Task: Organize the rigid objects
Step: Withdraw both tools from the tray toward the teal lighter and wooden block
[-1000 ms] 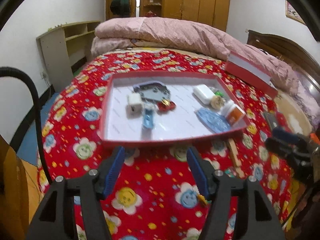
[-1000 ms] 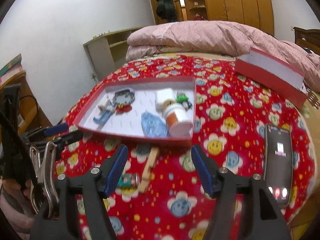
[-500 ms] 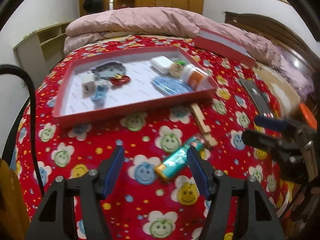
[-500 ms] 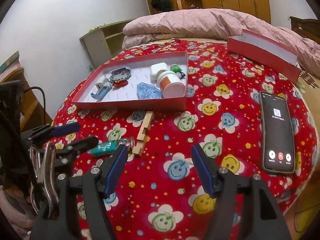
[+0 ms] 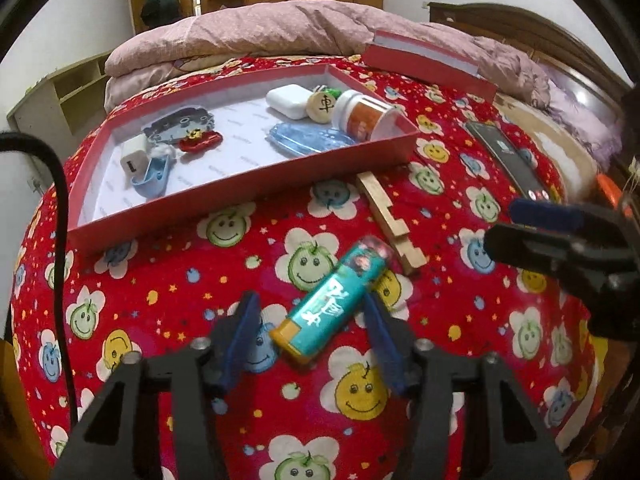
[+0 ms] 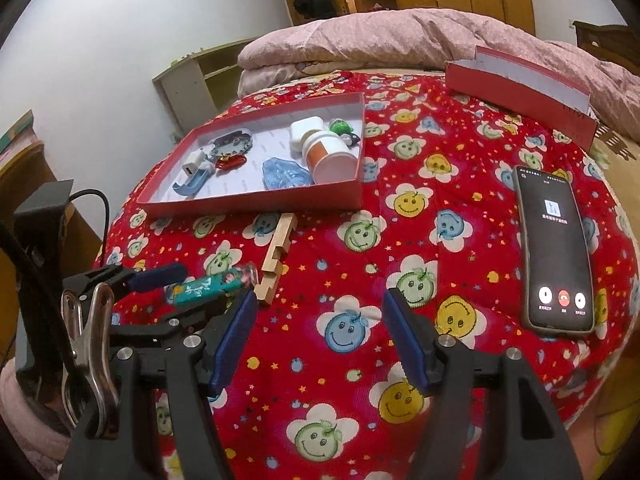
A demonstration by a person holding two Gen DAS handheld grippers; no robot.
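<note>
- Right now I am lowering the left claw [image 5: 308, 322] over the lighter [image 5: 334, 300], which is lying on the bed [image 5: 160, 280] just in front of the box [image 5: 240, 196] and beside the wood piece [image 5: 390, 220].
- Its jaws are closing with the lighter's orange end between them; the pads are not pressing on it yet, as far as I can see.
- I am judging the lighter to be lying slanted across the gap, so I am rolling the wrist to bring the pads flat onto its long sides before squeezing.
- I am aiming for mid-body, not the orange tip, so it does not swing out.
- I am watching the far pad, which is sitting near the wood piece.
- My right claw [image 6: 316, 336] is hanging half wide over bare quilt, holding nothing, well apart from the phone [image 6: 554, 248].
- I am planning a lift clear of the box wall afterwards.
</note>
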